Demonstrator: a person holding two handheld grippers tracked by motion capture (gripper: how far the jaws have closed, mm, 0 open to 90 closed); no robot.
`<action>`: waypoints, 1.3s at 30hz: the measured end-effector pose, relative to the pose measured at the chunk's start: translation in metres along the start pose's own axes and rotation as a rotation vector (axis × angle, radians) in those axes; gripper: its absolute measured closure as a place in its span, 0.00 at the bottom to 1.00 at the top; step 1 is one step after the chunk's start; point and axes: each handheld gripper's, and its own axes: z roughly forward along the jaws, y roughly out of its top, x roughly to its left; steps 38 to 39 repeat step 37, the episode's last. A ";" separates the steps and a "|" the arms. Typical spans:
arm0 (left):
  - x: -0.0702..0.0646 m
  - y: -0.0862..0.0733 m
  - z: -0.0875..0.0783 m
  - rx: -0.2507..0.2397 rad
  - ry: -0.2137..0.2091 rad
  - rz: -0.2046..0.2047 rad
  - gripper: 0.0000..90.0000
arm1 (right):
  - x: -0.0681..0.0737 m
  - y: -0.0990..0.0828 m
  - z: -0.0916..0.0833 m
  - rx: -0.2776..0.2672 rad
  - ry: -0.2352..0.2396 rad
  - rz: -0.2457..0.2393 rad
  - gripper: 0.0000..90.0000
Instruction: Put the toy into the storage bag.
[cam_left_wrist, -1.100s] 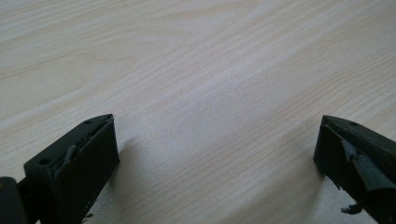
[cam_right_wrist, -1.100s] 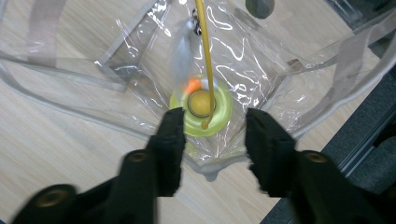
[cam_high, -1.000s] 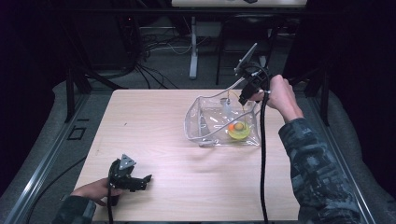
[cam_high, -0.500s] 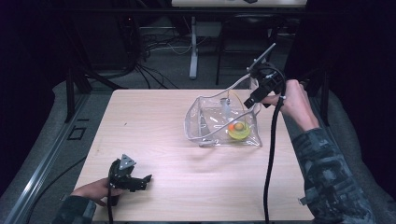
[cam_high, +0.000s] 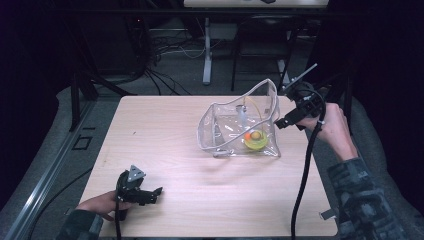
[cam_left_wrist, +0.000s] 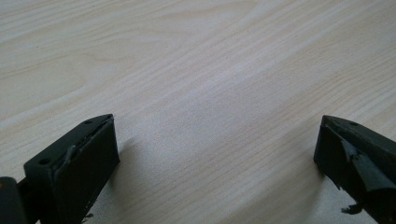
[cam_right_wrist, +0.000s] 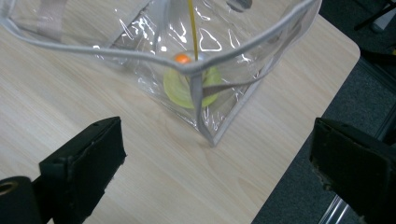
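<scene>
My right gripper (cam_high: 281, 123) hangs just off the right side of the clear bag (cam_high: 240, 125), near the table's (cam_high: 165, 130) right edge. Its jaws have just been opening and now stand wide apart with nothing between them; in the right gripper view the bag's (cam_right_wrist: 187, 60) corner seam lies ahead of the pads, clear of both. The bag stands open-topped on the right half of the table. Inside it, on the bottom, sits a yellow-green disc (cam_high: 256, 140) with a small orange ball (cam_high: 247, 134) touching it. My left gripper (cam_high: 156, 192) rests at the near left of the table, jaws spread, empty, over bare wood (cam_left_wrist: 210, 84).
</scene>
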 end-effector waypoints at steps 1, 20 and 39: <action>0.000 0.000 0.000 0.000 0.000 0.000 0.00 | 0.000 -0.004 0.002 0.002 -0.003 -0.002 0.04; 0.000 0.000 0.001 -0.010 0.009 -0.003 0.00 | 0.006 -0.061 0.053 0.042 0.037 0.043 0.00; 0.000 0.000 0.001 -0.006 0.006 -0.003 0.00 | 0.015 -0.101 0.110 0.174 0.079 0.055 0.00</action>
